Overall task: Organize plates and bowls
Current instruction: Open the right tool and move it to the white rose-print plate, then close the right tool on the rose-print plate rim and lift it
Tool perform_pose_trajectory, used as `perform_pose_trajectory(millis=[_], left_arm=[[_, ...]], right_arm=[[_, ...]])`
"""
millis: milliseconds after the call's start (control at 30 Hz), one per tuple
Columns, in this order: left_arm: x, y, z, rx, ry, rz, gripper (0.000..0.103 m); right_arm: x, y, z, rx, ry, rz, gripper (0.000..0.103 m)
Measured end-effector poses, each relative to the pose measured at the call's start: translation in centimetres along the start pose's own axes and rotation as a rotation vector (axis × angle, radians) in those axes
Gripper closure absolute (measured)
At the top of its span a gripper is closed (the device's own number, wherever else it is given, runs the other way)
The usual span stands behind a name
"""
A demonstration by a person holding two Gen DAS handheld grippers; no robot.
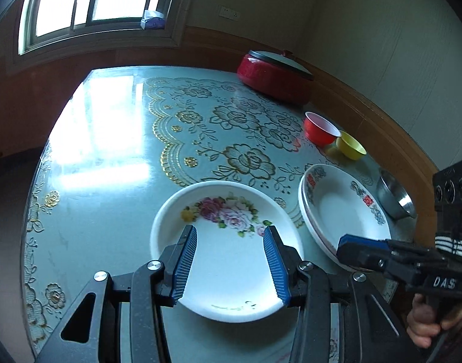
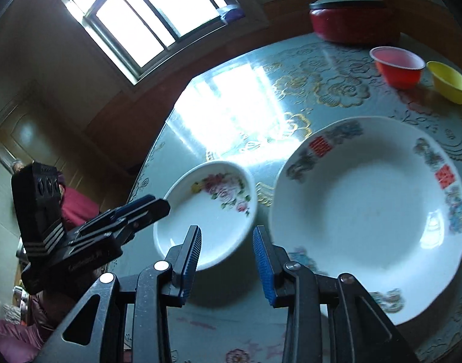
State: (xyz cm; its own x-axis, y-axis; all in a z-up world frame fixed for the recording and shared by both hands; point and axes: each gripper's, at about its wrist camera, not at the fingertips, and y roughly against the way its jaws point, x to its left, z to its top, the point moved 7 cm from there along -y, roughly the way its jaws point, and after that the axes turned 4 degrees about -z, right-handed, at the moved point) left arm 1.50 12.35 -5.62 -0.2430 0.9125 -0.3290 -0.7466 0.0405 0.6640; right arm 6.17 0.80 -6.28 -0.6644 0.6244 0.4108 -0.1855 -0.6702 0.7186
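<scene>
Glossy floral table [image 1: 116,139]; both grippers — left gripper [image 1: 230,236], right gripper [image 2: 226,237] — spread, empty; rose plate [image 1: 231,257] could skid if nudged.

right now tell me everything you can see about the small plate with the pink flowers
The flower plate is a shallow, round white dish, glossy like glazed ceramic or melamine, with a raised rim and a printed spray of pink, purple and yellow blossoms with green leaves on its far half. It looks empty and lies flat, right side up, on the patterned table cover, just left of the larger stacked plates and apart from them. The left gripper is open over its near half; no contact with it is visible.
</scene>
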Motion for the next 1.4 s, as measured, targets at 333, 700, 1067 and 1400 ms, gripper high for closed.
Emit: perform_pose_trajectory(millis=[333,700,1067,1400], left_arm=[[5.4,-0.9,0.1,0.009,0.006,0.051,0.057],[4.9,-5.0,-0.4,0.092,-0.072,0.054,0.067],[6.1,-5.5,-0.5,0.087,-0.103,0.102,0.077],[6.3,-5.5,-0.3,0.08,-0.102,0.11,0.077]], right_arm=[[-0.1,-3.5,-2.2,0.085,-0.065,-0.079,0.072],[0.1,-6.1,-1.4,0.094,0.001,-0.216,0.076],[0.5,-7.1,-0.3,0.108,0.075,-0.311,0.073],[0.9,-8.0,0.3,0.103,0.126,-0.363,0.071]])
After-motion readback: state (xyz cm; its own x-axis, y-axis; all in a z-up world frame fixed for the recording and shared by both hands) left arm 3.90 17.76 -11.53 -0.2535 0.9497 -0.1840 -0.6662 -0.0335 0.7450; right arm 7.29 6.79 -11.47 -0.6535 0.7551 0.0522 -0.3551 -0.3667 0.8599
